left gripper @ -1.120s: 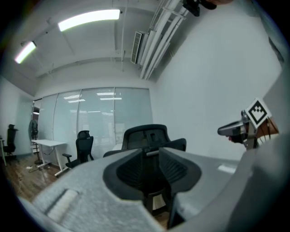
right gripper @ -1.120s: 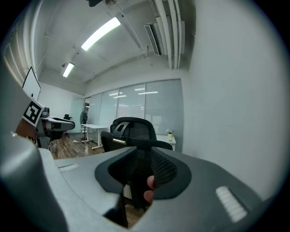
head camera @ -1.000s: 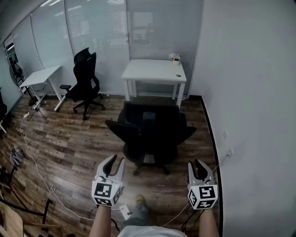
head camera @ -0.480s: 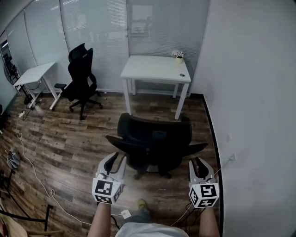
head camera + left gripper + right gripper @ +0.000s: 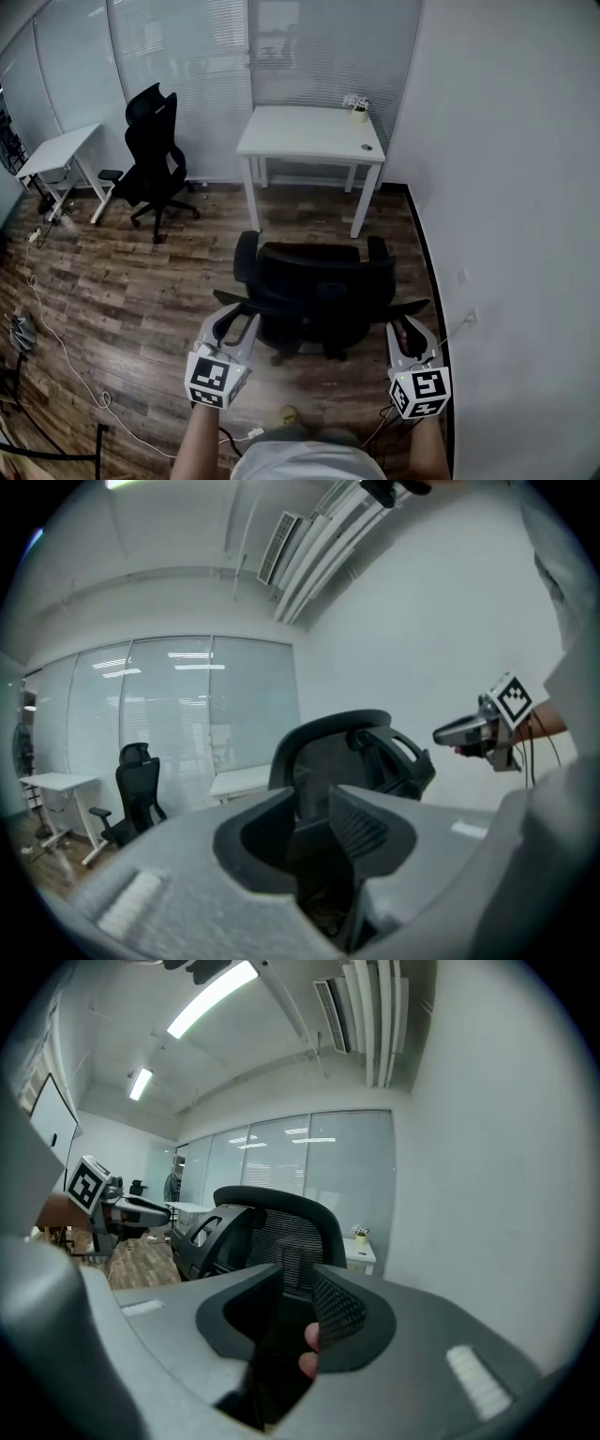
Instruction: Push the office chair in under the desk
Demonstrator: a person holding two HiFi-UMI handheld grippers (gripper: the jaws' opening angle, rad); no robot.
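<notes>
The black office chair stands on the wood floor with its back toward me, just in front of the white desk at the wall. My left gripper is by the chair's left armrest and my right gripper by its right armrest, both right behind the chair. In the left gripper view the jaws stand apart with the chair back beyond them. In the right gripper view the jaws also show a gap, with the mesh chair back ahead. Nothing is pressed between either pair.
A small potted plant sits on the desk's far right corner. A second black chair and another white desk stand at the left by the glass partition. Cables run over the floor at the left. A white wall runs close along the right.
The chair has rolled nearer the desk and I have stepped forward after it. Both grippers have come up beside its armrests. Their jaws look the same.
</notes>
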